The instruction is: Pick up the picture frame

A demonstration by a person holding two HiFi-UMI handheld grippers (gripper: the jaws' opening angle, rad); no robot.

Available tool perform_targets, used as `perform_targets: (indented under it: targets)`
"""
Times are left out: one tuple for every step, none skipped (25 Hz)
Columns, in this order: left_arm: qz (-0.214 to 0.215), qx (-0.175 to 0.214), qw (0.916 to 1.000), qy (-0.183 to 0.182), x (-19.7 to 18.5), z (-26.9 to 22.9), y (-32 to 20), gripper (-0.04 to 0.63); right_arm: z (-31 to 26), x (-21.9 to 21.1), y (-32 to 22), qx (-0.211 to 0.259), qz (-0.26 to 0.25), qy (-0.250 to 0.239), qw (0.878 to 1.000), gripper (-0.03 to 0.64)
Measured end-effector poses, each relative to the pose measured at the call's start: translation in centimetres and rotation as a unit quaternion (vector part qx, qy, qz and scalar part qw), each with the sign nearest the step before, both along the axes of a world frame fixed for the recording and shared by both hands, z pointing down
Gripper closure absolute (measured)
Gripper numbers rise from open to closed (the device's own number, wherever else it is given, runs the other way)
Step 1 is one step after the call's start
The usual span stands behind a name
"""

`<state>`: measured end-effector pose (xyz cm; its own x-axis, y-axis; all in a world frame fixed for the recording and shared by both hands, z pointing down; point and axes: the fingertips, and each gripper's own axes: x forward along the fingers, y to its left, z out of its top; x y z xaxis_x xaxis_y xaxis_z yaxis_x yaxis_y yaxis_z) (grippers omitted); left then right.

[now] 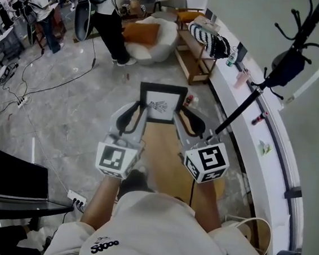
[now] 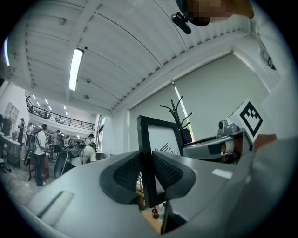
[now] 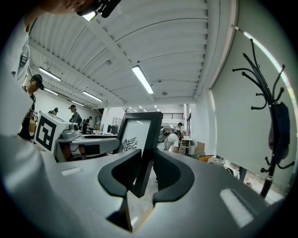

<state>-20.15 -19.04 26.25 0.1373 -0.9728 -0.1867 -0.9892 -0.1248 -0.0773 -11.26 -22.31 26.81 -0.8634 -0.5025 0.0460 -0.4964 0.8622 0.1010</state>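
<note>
My left gripper (image 2: 147, 171) is clamped on the left bar of the black picture frame (image 1: 161, 103), with a pad pressing each face. The frame is held upright in the air between the two tools, its drawing facing me. My right gripper (image 3: 146, 173) pinches the right bar likewise.

a: what carries things here?
b: a grey marbled floor (image 1: 64, 114). black cables (image 1: 45, 86) trail across it, and a white power strip (image 1: 76, 199) lies near left.
a: anything else?
b: a white beanbag (image 1: 157, 44) holds an orange cushion (image 1: 140, 32). beside it, a wooden bench (image 1: 193, 62) carries a striped bundle (image 1: 211, 39). a white ledge (image 1: 245, 122) along the wall holds a bottle (image 1: 231, 56).
</note>
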Motion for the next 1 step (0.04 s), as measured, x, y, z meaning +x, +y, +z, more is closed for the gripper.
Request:
perform_targets:
  targets:
    - [0.0, 0.0, 1.0, 0.0, -0.04, 0.02, -0.06, 0.509, -0.04, -0.01, -0.06, 0.0, 0.0, 0.0, 1.0, 0.532]
